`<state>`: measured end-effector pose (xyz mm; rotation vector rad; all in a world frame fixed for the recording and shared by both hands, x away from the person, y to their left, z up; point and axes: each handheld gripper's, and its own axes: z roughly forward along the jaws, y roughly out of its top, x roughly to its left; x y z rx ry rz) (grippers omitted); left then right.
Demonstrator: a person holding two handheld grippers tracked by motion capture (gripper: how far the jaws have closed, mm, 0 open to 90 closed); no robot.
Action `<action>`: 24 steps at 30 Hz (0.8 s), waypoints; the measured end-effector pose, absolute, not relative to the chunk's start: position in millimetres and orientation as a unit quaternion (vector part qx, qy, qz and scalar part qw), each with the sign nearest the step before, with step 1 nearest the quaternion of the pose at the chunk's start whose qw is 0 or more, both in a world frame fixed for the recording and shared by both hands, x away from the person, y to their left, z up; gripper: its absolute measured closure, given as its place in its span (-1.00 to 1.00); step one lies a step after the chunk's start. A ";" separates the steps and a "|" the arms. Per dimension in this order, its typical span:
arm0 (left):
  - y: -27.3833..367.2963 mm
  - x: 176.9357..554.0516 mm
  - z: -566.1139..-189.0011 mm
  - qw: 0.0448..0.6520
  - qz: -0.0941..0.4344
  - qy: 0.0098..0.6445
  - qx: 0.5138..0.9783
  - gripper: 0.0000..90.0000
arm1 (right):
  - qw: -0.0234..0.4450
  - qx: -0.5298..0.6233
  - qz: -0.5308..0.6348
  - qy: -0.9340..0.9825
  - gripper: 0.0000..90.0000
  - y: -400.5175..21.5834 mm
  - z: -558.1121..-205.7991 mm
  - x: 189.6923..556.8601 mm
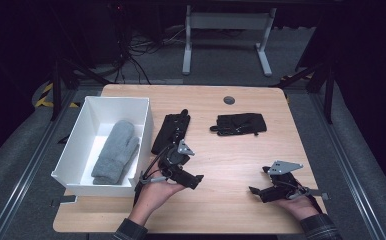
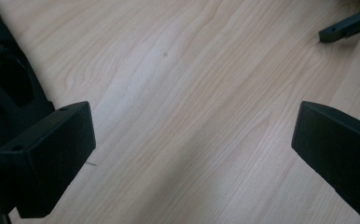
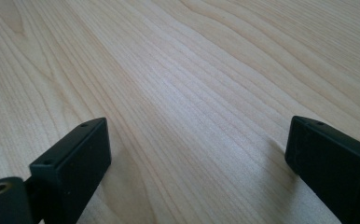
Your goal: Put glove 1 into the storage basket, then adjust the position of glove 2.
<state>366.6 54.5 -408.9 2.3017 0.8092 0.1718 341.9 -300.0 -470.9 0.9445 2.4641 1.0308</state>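
Note:
A grey mitten [image 1: 115, 152] lies inside the white box [image 1: 76, 145] at the table's left. Two black gloves rest on the wood: one [image 1: 171, 131] just right of the box, the other [image 1: 239, 123] toward the middle back. My left gripper [image 1: 196, 167] hovers in front of the nearer glove, open, with bare wood between its jaws [image 2: 192, 158]. That glove's edge [image 2: 5, 88] sits at the left of the left gripper view. My right gripper [image 1: 260, 180] is low at the front right, open over bare table [image 3: 197, 163].
The wooden table [image 1: 231, 210] has a small grey round grommet [image 1: 229, 100] near its back edge. The right gripper's jaw tip [image 2: 348, 25] appears far off in the left gripper view. Dark floor, cables and a desk frame lie beyond the table.

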 end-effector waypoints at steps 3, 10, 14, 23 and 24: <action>55.1 363.9 -423.5 0.327 0.072 0.314 0.889 -0.99 | 0.156 0.332 0.357 0.859 -0.88 -299.5 -471.0 342.3; 58.1 359.9 -453.7 0.297 0.072 0.317 0.898 -0.99 | 0.156 0.331 0.357 0.859 -0.89 -299.3 -471.1 342.5; 63.0 359.1 -465.2 0.289 0.075 0.324 0.898 -1.00 | 0.155 0.332 0.356 0.860 -0.89 -299.3 -471.0 342.4; 76.7 352.9 -477.1 0.347 0.104 0.298 0.883 -1.00 | 0.141 0.320 0.335 0.875 -0.76 -294.2 -464.8 344.2; 78.4 352.1 -478.1 0.352 0.107 0.297 0.881 -1.00 | 0.144 0.319 0.334 0.876 -0.75 -293.1 -463.3 344.4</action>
